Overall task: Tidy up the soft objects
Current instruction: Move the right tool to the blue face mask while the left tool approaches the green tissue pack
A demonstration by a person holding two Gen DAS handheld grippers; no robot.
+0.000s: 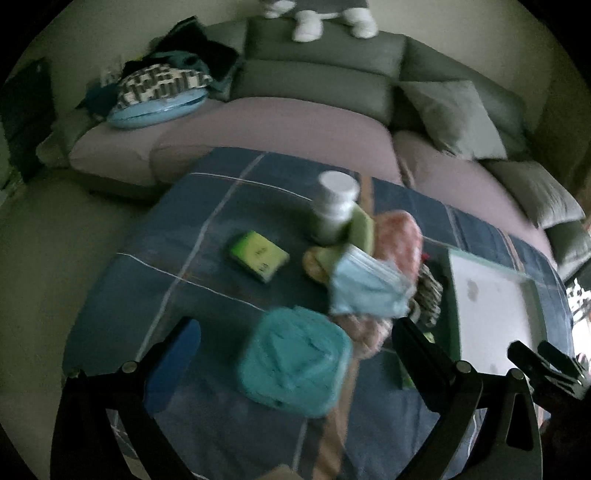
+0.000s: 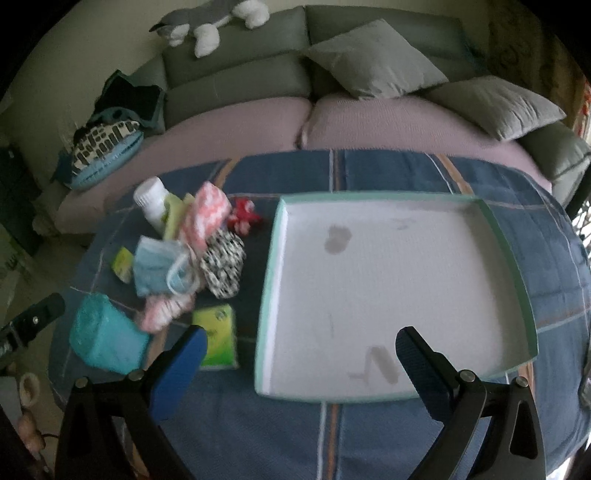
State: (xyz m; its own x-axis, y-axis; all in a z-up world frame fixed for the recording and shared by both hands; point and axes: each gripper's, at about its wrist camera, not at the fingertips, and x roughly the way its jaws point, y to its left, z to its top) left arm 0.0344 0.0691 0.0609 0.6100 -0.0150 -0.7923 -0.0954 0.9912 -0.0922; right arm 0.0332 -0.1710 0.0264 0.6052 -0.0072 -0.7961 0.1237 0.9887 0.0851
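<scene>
While both grippers hang wide open, the soft teal folded cloth (image 1: 293,360) lies just left of the empty white mint-rimmed cardboard tray (image 2: 271,280)
Left gripper (image 1: 295,339) should straddle the cloth squarely and pinch its middle; right gripper (image 2: 301,349) waits over the tray's near edge

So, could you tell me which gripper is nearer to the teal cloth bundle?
Left. The left gripper is open with the teal cloth bundle between its fingers; the right gripper hangs open over the tray's near edge, the bundle off to its left.

Plush toy (image 1: 317,14) cropped at top, face mask (image 1: 364,288) motion-blurred
</scene>
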